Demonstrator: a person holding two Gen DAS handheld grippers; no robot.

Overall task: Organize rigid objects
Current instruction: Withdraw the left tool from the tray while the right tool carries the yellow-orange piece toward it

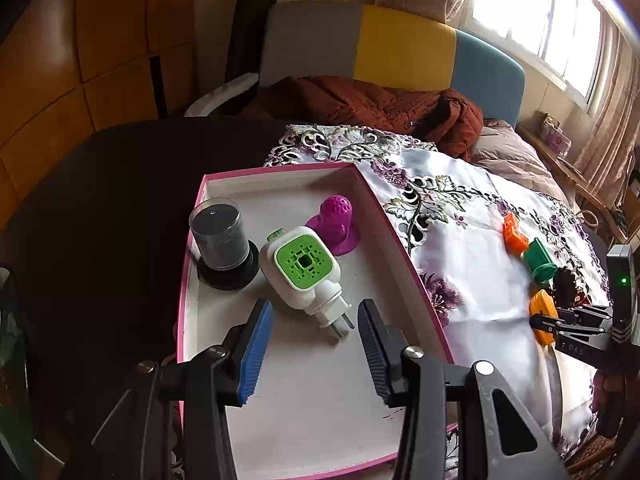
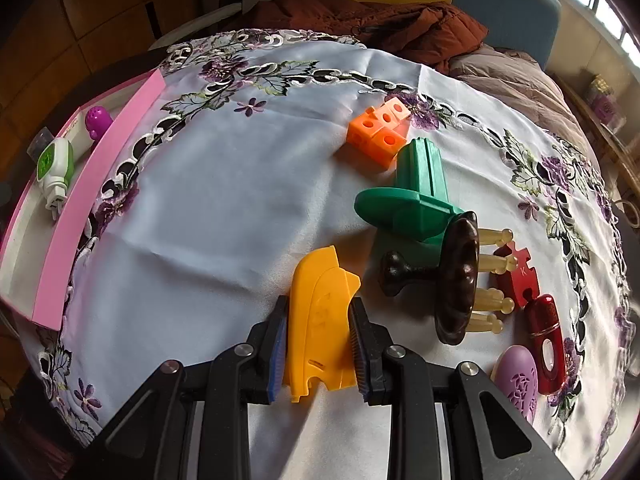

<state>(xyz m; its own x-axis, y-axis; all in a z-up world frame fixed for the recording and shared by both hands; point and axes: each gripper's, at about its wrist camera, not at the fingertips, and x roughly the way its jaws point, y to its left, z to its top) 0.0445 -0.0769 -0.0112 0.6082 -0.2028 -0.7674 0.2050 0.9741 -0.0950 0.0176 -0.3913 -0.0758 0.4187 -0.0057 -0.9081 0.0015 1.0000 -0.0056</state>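
Both right gripper [image 2: 318,344] fingers pinch yellow piece [image 2: 320,320].

1. Daylight pours in from the window [image 1: 560,20] at upper right, blown out to pure white.
2. My white tablecloth [image 2: 240,208] is bright, with soft shadows falling left of objects.
3. The left side sinks into dim brown and near-black.
4. Fisheye bending curves every edge; corners vignette dark.
5. Focus is fairly sharp centrally and softer at the rims.
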